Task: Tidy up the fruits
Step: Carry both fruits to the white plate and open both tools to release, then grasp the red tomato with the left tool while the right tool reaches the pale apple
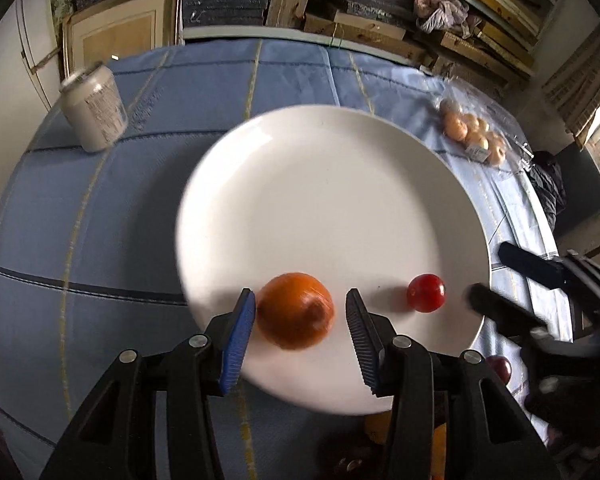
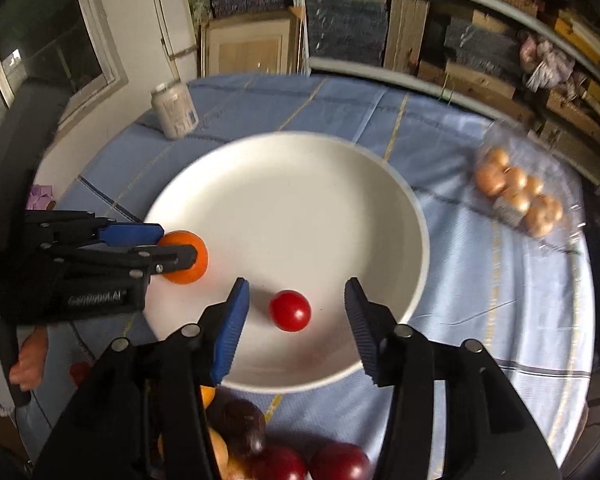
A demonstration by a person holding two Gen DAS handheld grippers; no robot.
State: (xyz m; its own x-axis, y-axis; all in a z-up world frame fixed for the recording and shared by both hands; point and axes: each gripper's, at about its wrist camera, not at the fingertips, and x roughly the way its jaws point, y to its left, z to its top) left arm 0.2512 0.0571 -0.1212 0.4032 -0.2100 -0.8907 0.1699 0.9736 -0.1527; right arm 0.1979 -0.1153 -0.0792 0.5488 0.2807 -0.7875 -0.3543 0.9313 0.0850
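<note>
Dark red fruits (image 2: pixel 300 462) lying nearest cam, at table's near edge. L gripper (image 1: pixel 300 312) sitting partly open around orange fruit (image 1: pixel 295 310) on white plate (image 1: pixel 332 184); left pad touching or nearly so, right pad clear, grip uncertain. R gripper (image 2: pixel 296 312) standing apart w/ red tomato (image 2: pixel 289 310) resting loose between pads on plate. Bagged onions (image 2: pixel 518 196) lying far right on blue cloth (image 2: pixel 480 280).

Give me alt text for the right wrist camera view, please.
The right gripper stands open over a white plate, a small red fruit lying loose between its fingers. At left, the left gripper straddles an orange fruit on the plate's edge; a can and bagged onions sit on the blue tablecloth.
</note>
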